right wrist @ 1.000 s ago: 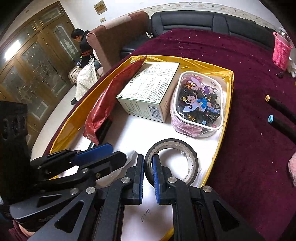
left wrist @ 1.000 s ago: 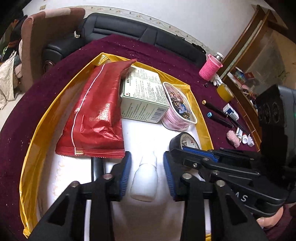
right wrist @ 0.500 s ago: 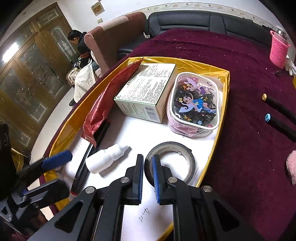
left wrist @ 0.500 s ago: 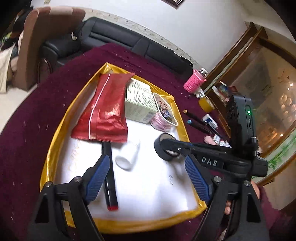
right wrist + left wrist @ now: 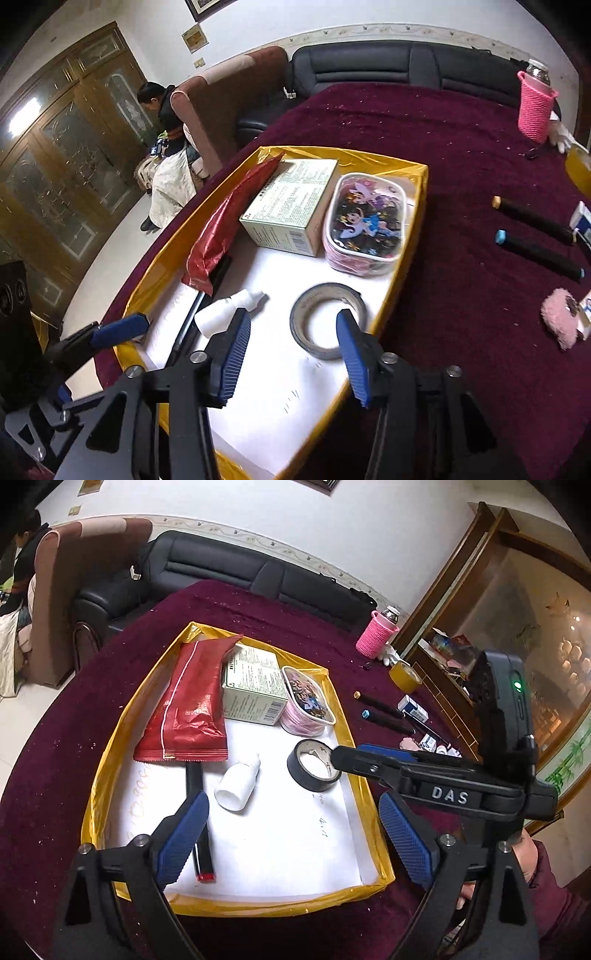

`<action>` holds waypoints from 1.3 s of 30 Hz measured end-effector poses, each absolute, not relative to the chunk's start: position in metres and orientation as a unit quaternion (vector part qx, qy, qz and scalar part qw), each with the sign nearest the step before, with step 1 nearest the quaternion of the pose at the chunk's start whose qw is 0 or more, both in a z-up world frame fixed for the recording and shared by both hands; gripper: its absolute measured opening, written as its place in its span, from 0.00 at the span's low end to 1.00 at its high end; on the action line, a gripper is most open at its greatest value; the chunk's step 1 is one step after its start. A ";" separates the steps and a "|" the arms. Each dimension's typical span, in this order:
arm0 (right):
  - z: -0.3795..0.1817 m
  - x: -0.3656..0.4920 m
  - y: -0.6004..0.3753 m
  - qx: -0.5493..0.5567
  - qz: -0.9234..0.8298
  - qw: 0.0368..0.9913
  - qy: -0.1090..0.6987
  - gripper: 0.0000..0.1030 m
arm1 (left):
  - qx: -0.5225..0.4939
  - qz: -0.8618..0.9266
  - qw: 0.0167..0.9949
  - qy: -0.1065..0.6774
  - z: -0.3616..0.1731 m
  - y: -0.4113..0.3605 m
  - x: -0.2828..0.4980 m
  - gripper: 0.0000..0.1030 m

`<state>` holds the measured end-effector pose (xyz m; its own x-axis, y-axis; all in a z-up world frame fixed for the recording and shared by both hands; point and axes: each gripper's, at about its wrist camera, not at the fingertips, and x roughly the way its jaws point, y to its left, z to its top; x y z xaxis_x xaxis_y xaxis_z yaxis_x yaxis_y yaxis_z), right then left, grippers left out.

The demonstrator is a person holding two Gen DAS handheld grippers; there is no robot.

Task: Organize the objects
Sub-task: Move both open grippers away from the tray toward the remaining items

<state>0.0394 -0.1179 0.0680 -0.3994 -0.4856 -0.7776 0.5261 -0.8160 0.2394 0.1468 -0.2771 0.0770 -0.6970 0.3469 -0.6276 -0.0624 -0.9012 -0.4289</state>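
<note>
A yellow-rimmed tray [image 5: 110,746] [image 5: 421,177] with a white floor holds a red snack bag [image 5: 188,701] [image 5: 221,229], a green-white box [image 5: 255,686] [image 5: 291,206], a cartoon pouch [image 5: 306,705] [image 5: 365,221], a black tape roll [image 5: 314,764] [image 5: 328,317], a white bottle [image 5: 238,781] [image 5: 221,314] and a black marker with a red end [image 5: 199,823]. My left gripper [image 5: 291,834] is open and empty above the tray's near part. My right gripper [image 5: 291,347] is open and empty just above the near side of the tape roll.
On the maroon tablecloth right of the tray lie two black markers [image 5: 535,236], a pink fluffy item [image 5: 561,321], small boxes [image 5: 413,709], a yellow tape roll [image 5: 404,672] and a pink-sleeved bottle [image 5: 535,107]. A sofa and a seated person [image 5: 159,107] are beyond the table.
My right gripper has opened, let go of the tape roll and lifted back. My left gripper has released the white bottle, opened wide and drawn back and up.
</note>
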 end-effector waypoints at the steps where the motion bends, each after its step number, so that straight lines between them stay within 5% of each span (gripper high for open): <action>1: 0.070 0.043 -0.115 0.450 -0.842 0.294 0.031 0.55 | -0.373 0.901 0.113 -0.191 0.077 -0.276 0.148 0.90; 14: 0.109 0.068 -0.037 0.343 -0.925 0.136 0.093 0.80 | -0.390 0.897 0.119 -0.168 0.082 -0.240 0.143 0.90; 39: 0.107 0.069 0.077 0.335 -0.939 0.058 0.051 0.81 | -0.408 0.896 0.152 -0.086 0.102 -0.141 0.125 0.90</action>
<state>0.0688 0.0765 0.1067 -0.7683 -0.0748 -0.6356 0.1427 -0.9882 -0.0563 0.1245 -0.1410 0.1020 -0.6207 0.3418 -0.7056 -0.2022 -0.9393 -0.2772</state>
